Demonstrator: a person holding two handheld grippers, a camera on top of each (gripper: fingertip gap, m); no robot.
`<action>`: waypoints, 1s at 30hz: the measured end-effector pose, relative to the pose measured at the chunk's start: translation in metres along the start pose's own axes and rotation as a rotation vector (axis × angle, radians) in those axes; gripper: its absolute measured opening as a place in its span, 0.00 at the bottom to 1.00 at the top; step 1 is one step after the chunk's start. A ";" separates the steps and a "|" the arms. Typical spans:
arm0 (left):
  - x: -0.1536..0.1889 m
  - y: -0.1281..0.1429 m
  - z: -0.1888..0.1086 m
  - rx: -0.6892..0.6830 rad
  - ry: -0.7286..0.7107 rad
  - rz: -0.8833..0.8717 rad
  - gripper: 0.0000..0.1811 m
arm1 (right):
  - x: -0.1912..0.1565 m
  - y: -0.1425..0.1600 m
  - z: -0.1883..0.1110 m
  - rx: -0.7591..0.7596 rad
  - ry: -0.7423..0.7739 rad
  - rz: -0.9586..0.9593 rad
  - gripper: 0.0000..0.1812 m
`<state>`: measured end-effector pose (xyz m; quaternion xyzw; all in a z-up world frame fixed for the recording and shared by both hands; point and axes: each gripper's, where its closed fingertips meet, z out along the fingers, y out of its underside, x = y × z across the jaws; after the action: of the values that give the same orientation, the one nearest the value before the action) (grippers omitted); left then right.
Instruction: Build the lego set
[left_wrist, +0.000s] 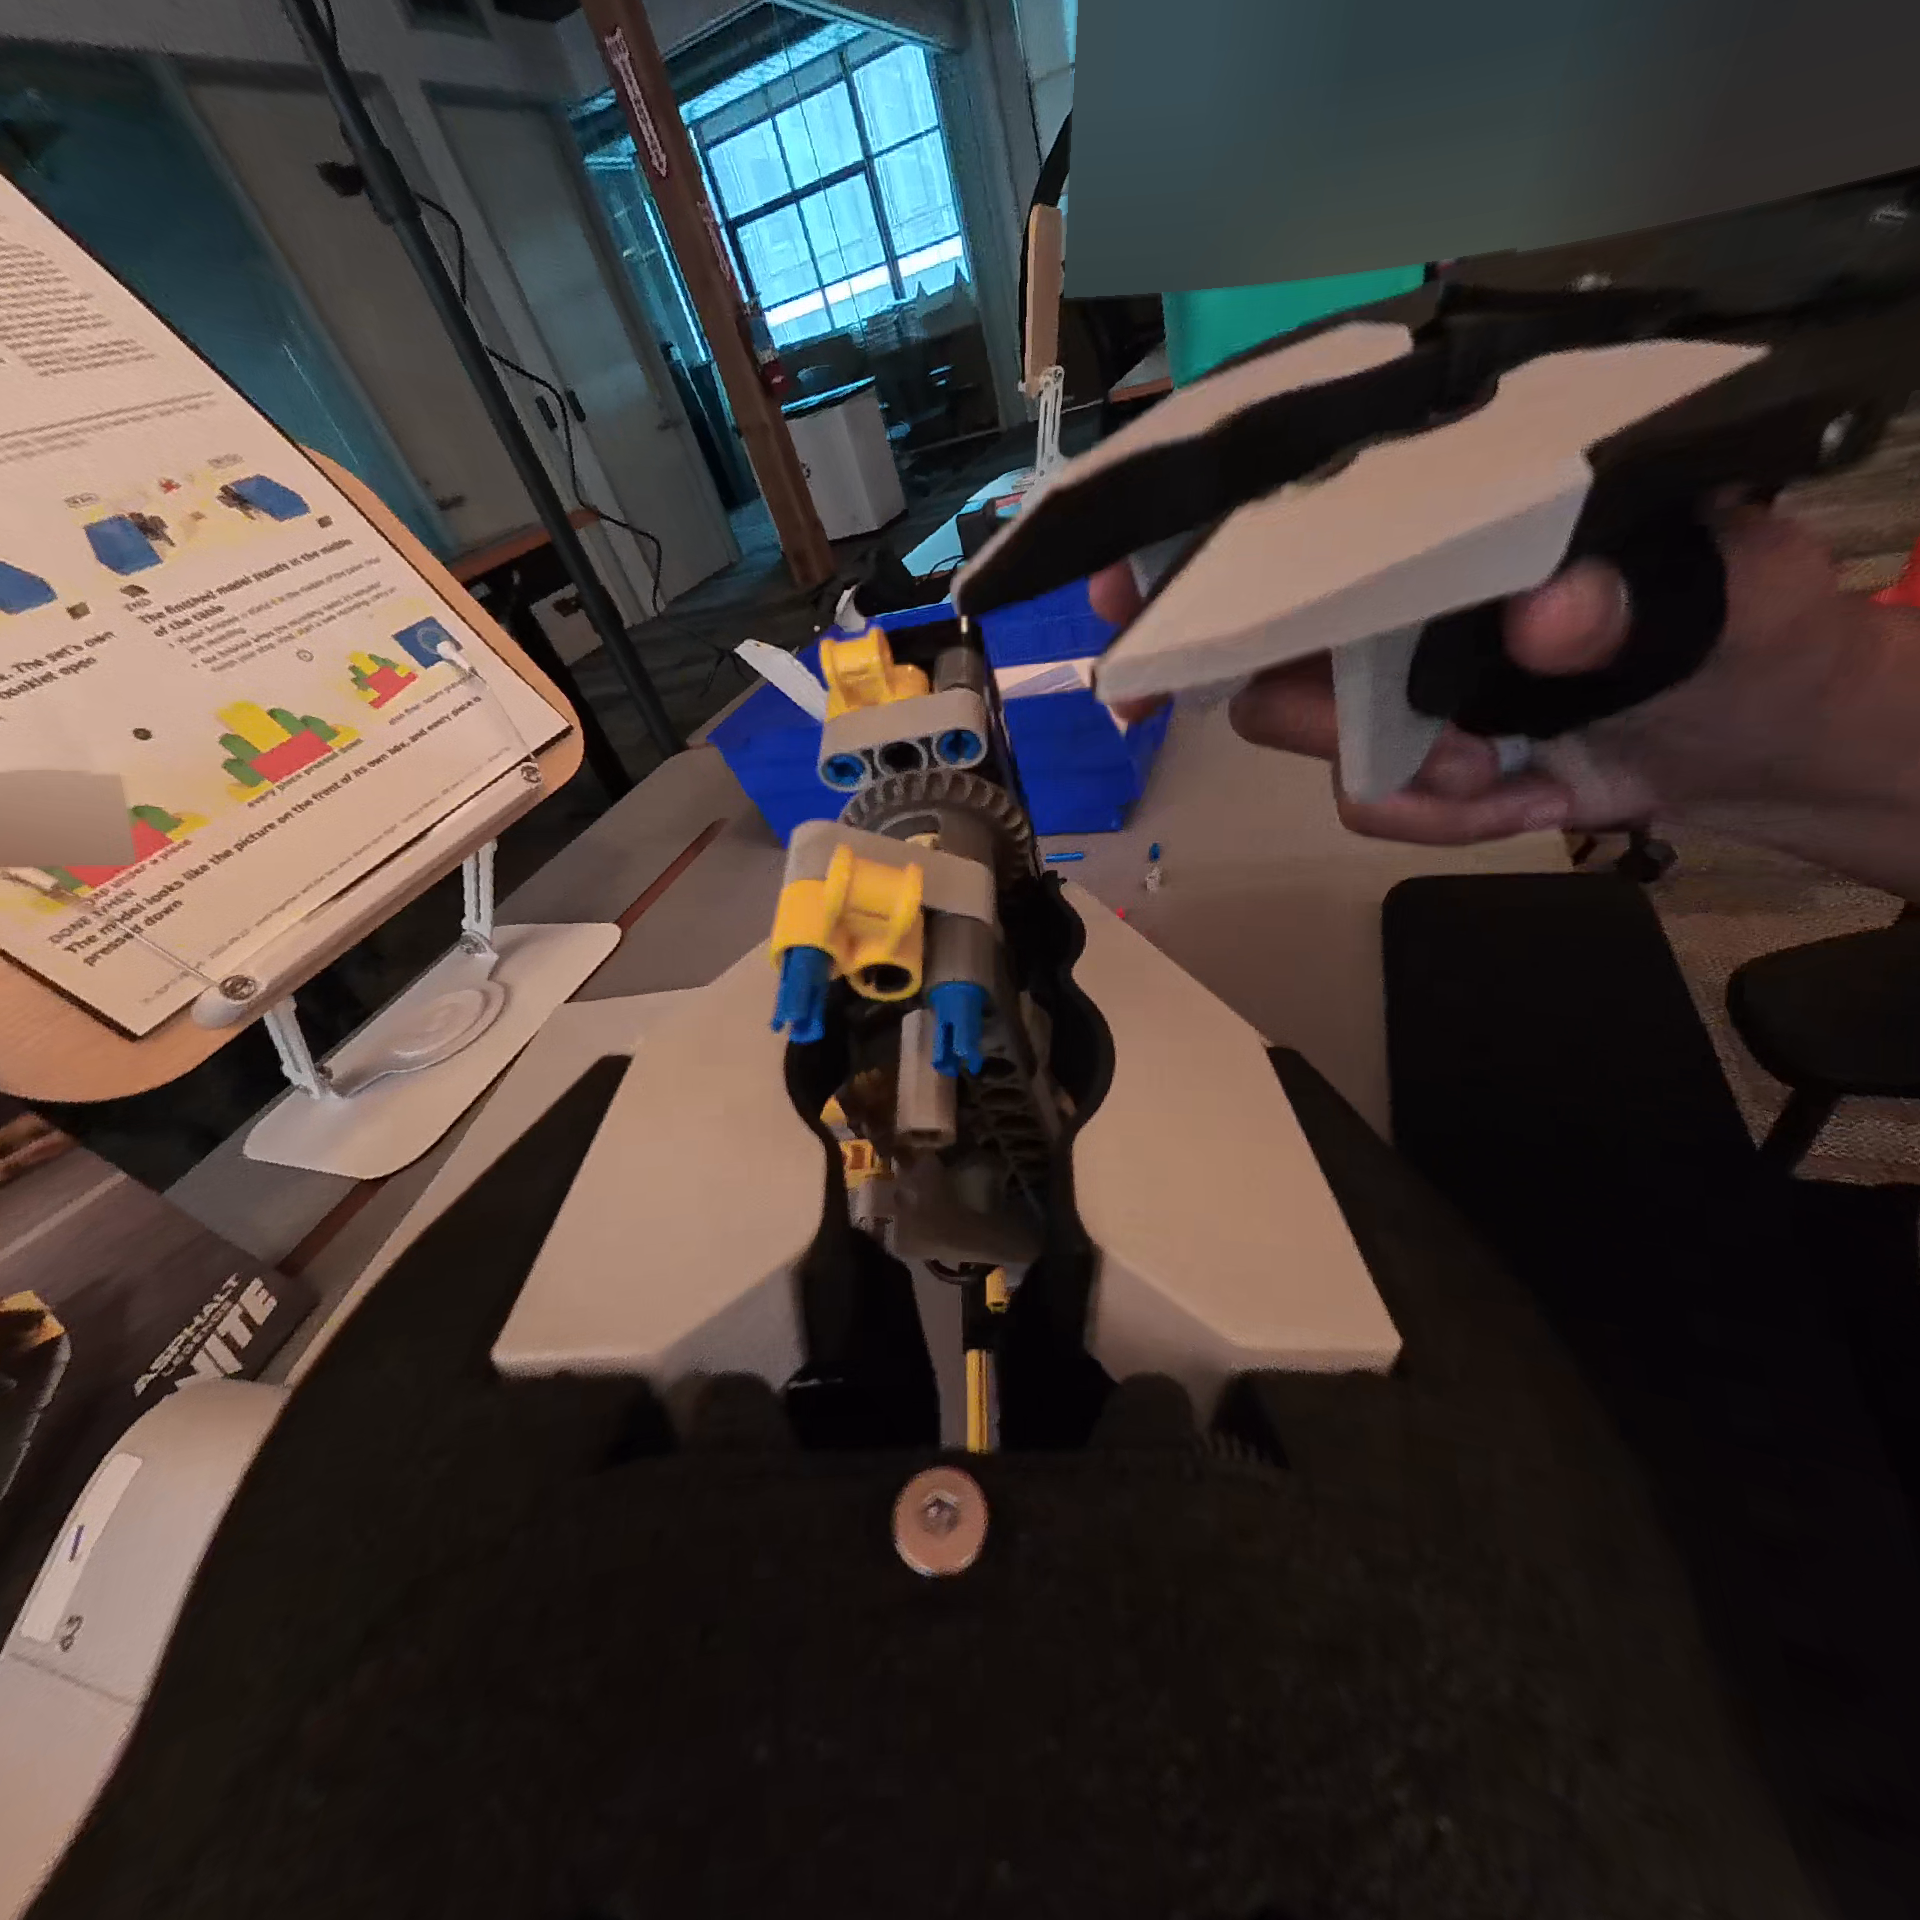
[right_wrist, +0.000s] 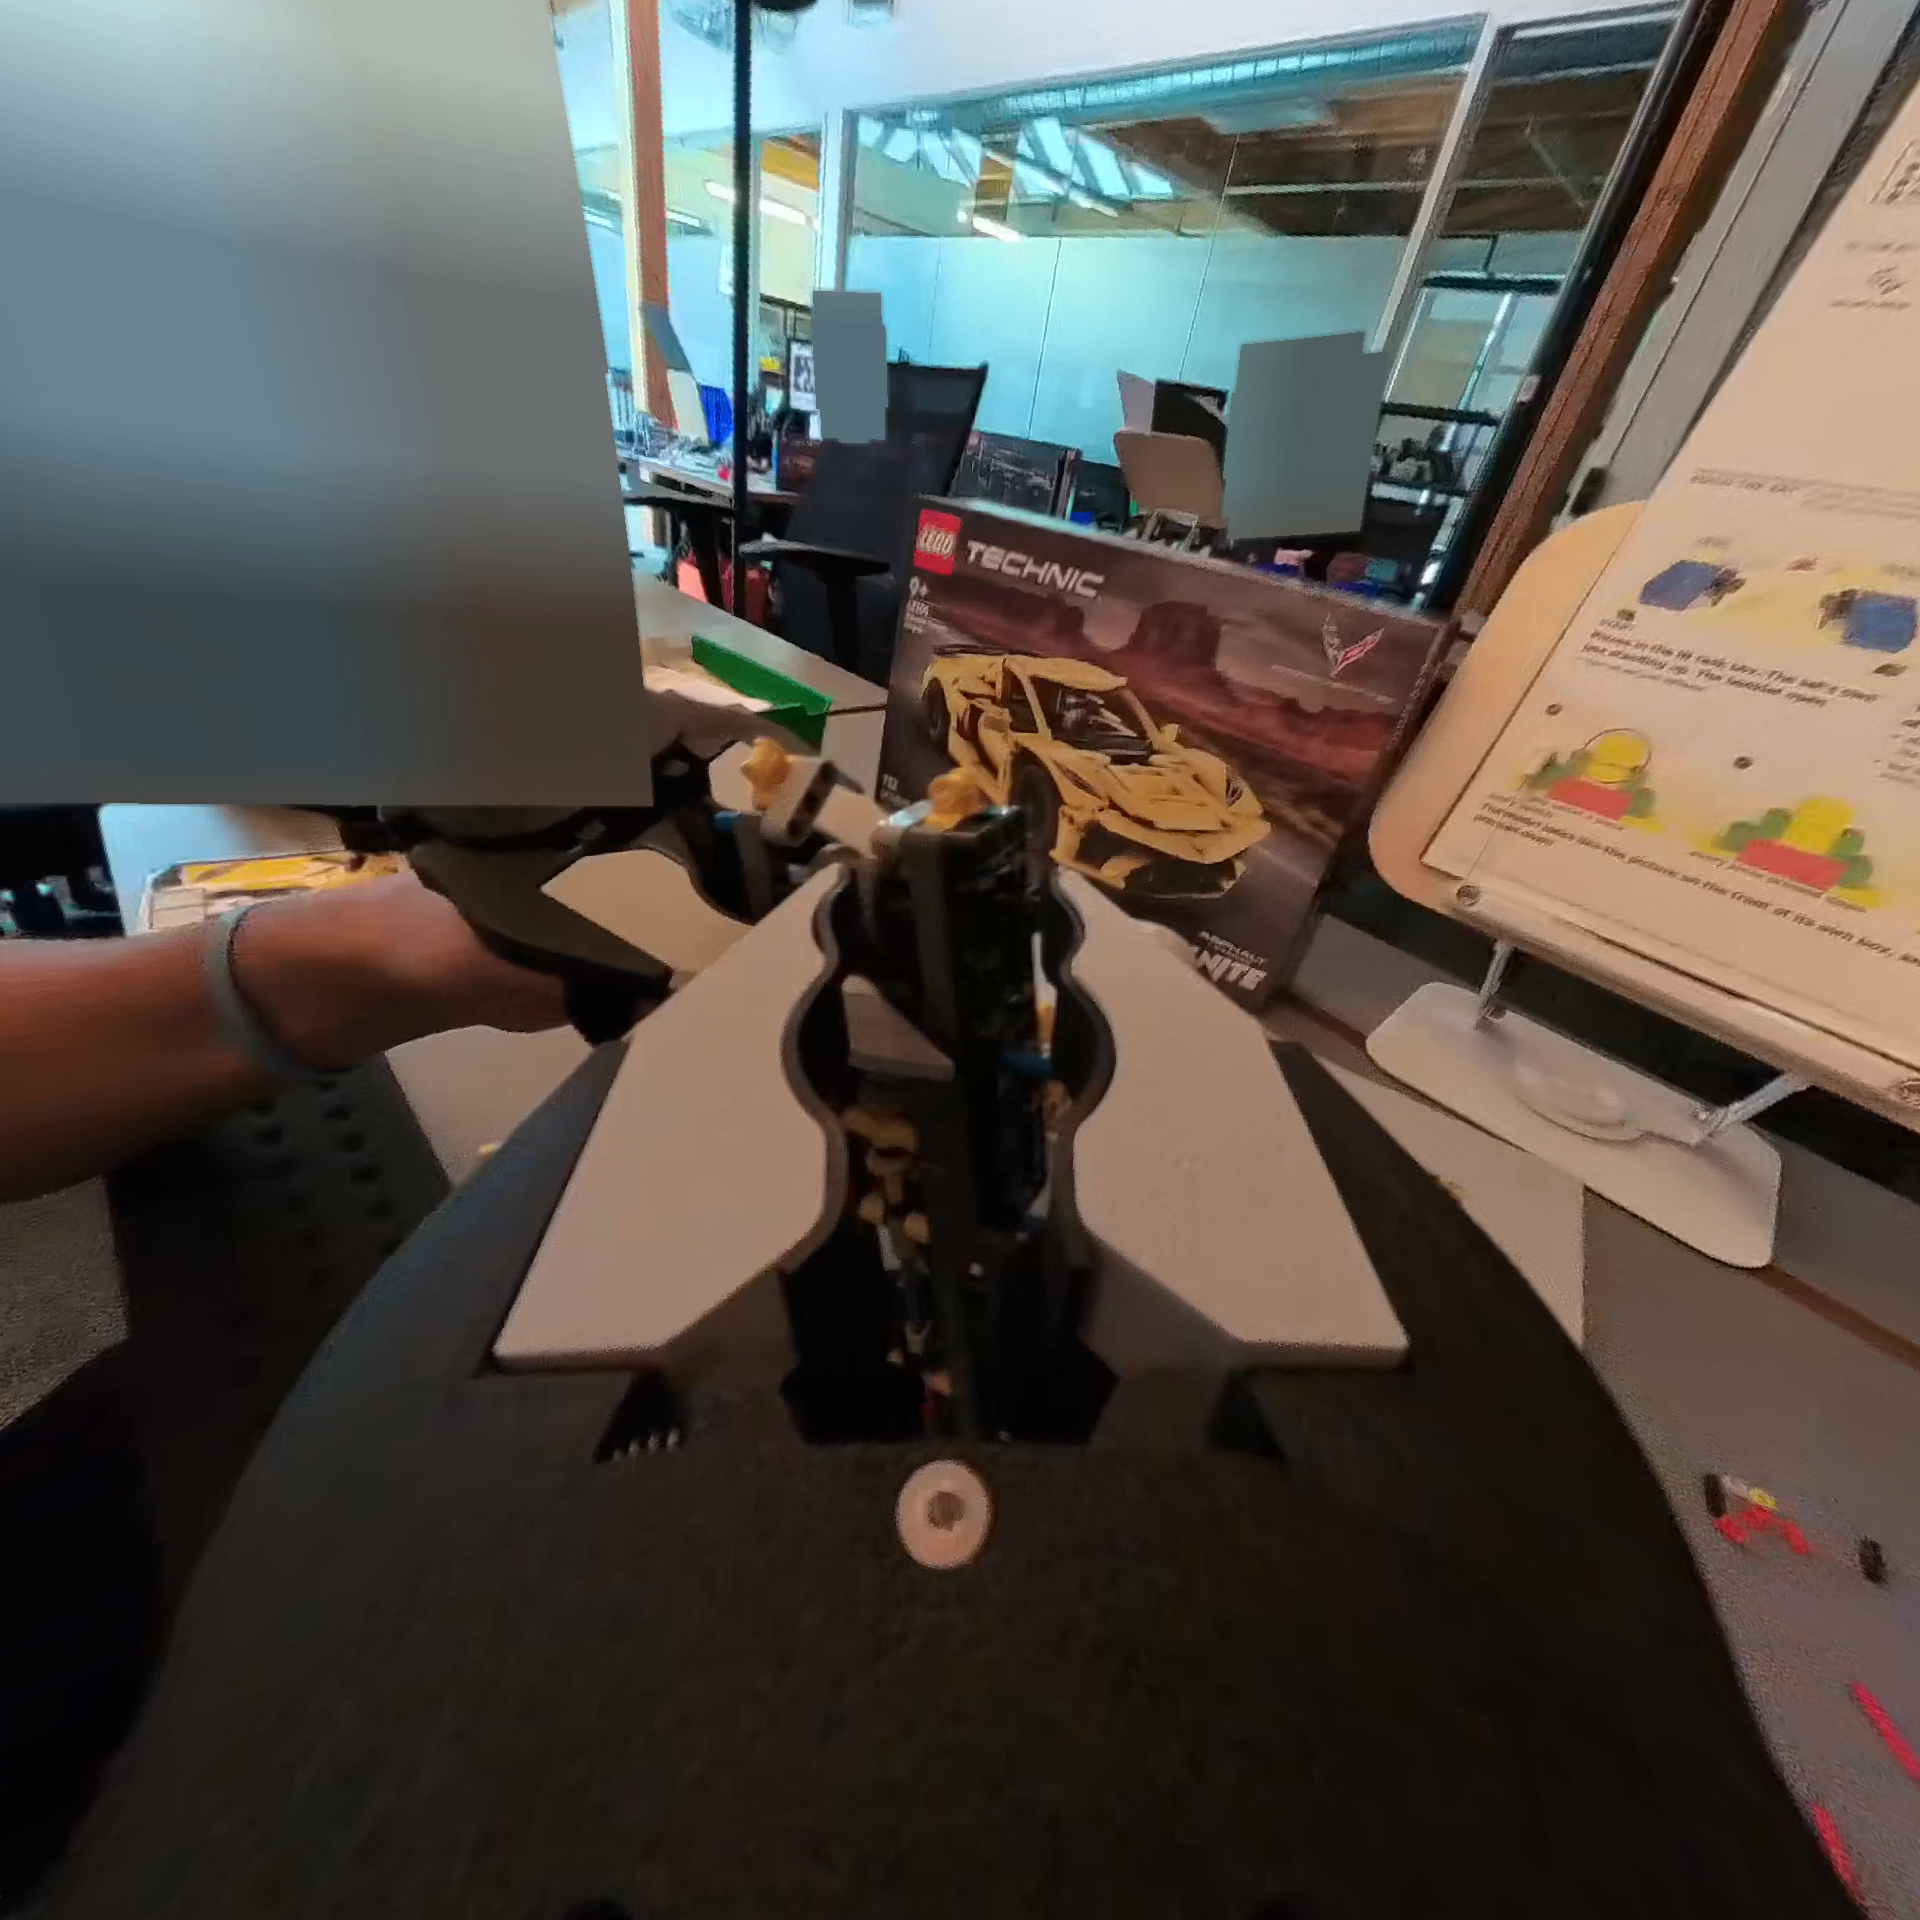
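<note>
We find the lego build (left_wrist: 883, 914) held in the air above the surface (left_wrist: 1257, 935), not resting on it. The left gripper (left_wrist: 925, 945) has its jaws closed on the grey middle of the build, with the yellow connectors, blue pins and a grey gear standing clear ahead of the fingertips. The right gripper (right_wrist: 951, 883) has its jaws drawn in on a black part of what appears to be the same build. The contact itself is partly hidden, so we record that grip as probable. A blue bin (left_wrist: 1060, 748) sits just behind, the set's box (right_wrist: 1143, 727) stands near a sheet on a stand (left_wrist: 260, 675), and loose pieces (right_wrist: 1756, 1527) lie on the surface. We judge the build light and stiff along its beams but fragile at the joints, since pins and connectors may pop out under twisting. Hold should stay on the solid beams, never on the gear or protruding pins, and any pressing force should run straight along the pin — not across it.
</note>
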<state>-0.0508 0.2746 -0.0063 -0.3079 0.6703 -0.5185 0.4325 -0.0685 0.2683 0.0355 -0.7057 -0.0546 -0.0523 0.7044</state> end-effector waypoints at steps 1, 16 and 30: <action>0.000 0.000 0.000 -0.004 -0.007 0.009 0.20 | 0.004 -0.002 0.000 0.002 0.007 -0.009 0.19; 0.022 -0.001 0.011 -0.092 -0.104 0.264 0.17 | -0.008 0.008 -0.002 -0.043 0.128 -0.170 0.18; 0.026 -0.004 0.010 -0.106 -0.163 0.374 0.17 | -0.016 0.011 -0.007 -0.029 0.157 -0.241 0.16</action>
<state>-0.0537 0.2464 -0.0098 -0.2413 0.7050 -0.3665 0.5572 -0.0829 0.2615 0.0222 -0.6979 -0.0829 -0.1923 0.6849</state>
